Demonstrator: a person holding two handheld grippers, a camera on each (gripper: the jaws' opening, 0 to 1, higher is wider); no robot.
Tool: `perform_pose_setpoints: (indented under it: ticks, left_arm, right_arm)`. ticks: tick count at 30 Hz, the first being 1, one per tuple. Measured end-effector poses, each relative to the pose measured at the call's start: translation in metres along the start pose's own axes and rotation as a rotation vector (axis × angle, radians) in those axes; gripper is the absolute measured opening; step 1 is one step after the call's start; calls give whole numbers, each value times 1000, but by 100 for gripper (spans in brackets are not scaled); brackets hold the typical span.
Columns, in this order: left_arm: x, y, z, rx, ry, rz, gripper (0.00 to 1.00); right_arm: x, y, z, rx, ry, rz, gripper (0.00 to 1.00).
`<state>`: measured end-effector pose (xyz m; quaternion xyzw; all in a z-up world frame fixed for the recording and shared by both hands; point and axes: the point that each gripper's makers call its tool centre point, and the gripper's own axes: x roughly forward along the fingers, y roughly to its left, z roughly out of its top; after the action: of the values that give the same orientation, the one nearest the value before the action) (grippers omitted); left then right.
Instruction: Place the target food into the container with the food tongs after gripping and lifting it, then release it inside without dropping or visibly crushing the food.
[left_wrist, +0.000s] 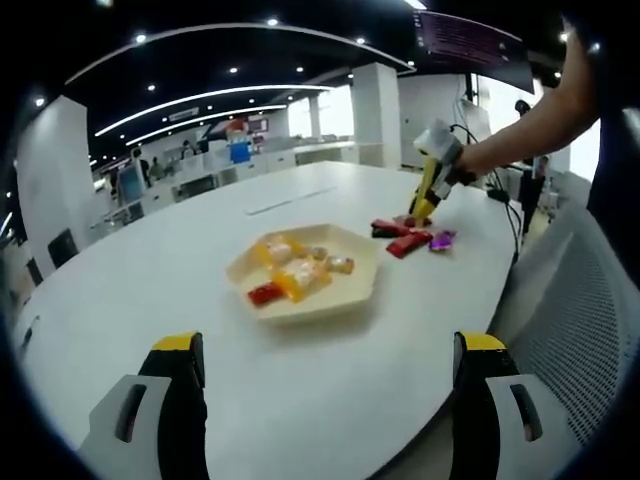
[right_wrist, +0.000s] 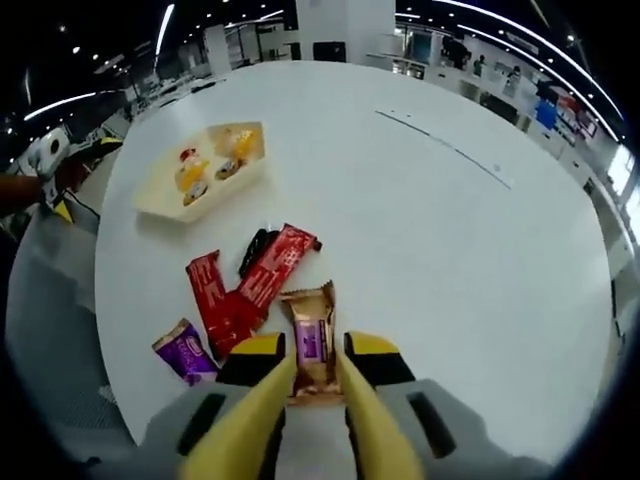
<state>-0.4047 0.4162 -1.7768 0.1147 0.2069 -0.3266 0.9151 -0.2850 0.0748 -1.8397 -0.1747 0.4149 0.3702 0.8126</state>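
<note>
1. One white counter (right_wrist: 420, 200) carries everything we see.
2. One cream tray (left_wrist: 305, 300) holds about five wrapped snacks.
3. Two claws: the left claw (left_wrist: 330, 375) gapes wide, holding nothing; the right claw (right_wrist: 315, 385) straddles one brown snack bar (right_wrist: 310, 335) lying on the counter, grip uncertain.
4. Two red packets (right_wrist: 255, 290) overlap beside one purple candy (right_wrist: 183, 350).

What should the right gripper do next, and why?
Probably close the right gripper on the brown snack packet and lift gently: its jaws straddle the packet, which lies flat on the white table, and the tray is some way off.
</note>
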Motion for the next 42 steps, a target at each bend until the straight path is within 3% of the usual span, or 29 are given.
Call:
perform_pose_setpoints:
  ticks: [5,15,22,42]
  left_arm:
    - [0,-1,0,2,1,-4,99]
    - [-1,-2,2,-3,-2,-7,99]
    - [-2,-4,6,-22,-31,-24,99]
    - [-2,-7,4,-27,-21,-39,99]
  right_arm:
    - [-6,0,7,-9,-17,-4,22]
    - [-31,-6,45,-31,-61,9,22]
    - [-39,-7,61,-65,-51,13,22]
    - [-36,19,114,-160,-53,60,22]
